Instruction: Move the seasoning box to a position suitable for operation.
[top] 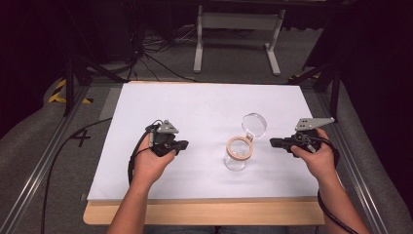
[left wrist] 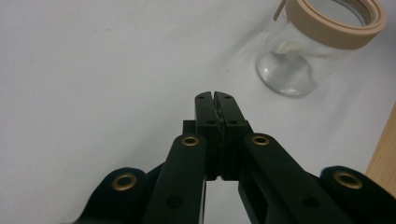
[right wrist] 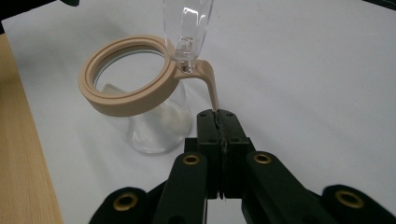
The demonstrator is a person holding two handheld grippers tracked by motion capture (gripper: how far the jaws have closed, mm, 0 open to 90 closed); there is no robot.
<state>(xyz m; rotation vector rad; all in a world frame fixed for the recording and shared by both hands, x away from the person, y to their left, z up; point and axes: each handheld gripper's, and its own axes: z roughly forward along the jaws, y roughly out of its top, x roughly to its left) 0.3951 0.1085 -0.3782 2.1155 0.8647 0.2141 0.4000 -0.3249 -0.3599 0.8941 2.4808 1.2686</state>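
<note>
Wooden table edge (top: pixel 204 213) nearest, white sheet (top: pixel 204 105) bare around both hands, left gripper (top: pixel 182 145) jaws pressed together, holding nothing, glass jar (top: pixel 237 157) standing mid-sheet between grippers, clear lid (top: pixel 254 125) hinged open behind, right gripper (top: pixel 273 142) closed, empty, metal frame (top: pixel 237 29) beyond.

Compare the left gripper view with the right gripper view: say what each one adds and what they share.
Left gripper view alone: the left gripper, jaws shut on nothing, and the jar's thick glass base.

Right gripper view alone: the right gripper, jaws shut, the clear hinged lid standing open and its beige hinge strap.

Both: the glass jar, its beige rim ring, the white table sheet.
</note>
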